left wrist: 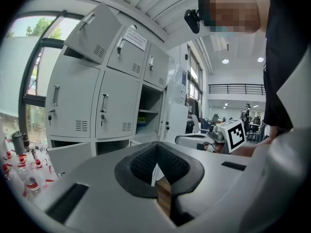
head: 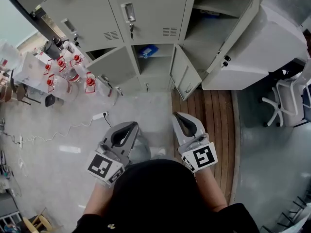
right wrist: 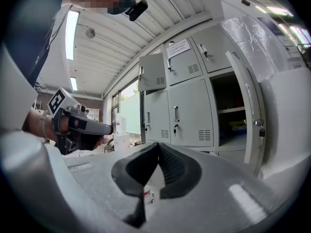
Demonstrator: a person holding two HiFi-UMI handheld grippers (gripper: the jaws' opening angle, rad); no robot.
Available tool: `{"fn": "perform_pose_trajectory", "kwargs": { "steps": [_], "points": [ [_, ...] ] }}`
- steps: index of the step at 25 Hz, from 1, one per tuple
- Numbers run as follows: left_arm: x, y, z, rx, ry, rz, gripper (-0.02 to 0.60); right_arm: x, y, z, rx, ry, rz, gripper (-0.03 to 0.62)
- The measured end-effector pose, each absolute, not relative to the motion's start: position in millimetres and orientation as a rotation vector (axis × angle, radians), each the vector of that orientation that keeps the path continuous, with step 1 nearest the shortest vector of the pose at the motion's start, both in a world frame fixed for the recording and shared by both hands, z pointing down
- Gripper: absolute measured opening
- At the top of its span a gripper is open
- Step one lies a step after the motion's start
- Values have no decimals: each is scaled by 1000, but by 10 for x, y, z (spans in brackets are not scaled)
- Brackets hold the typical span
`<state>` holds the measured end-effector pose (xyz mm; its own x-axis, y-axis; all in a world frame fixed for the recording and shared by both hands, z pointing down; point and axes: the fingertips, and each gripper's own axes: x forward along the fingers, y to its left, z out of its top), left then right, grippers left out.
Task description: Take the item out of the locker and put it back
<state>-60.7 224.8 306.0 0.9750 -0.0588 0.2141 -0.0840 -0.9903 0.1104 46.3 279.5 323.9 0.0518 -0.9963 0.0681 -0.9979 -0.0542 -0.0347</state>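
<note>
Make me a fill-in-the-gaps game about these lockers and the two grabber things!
1. The left gripper and the right gripper both have their jaws ____.
2. The item lying inside the open locker is the colour ____.
3. The clear bottles beside the lockers have ____ caps.
4. The chair at the right is the colour ____.

Missing words: shut; blue; red; white.

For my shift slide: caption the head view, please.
Left claw and right claw, shut and empty, face grey lockers; a blue item sits in an open compartment.
</note>
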Motion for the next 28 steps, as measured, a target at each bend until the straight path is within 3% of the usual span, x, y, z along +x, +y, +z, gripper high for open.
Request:
{"fn": "perform_pose_trajectory", "kwargs": {
  "steps": [28],
  "points": [
    [-595, -122, 3435, 2917, 148, 404, 9, 640, 396, 3854, 2319, -1817, 315, -2]
  ]
}}
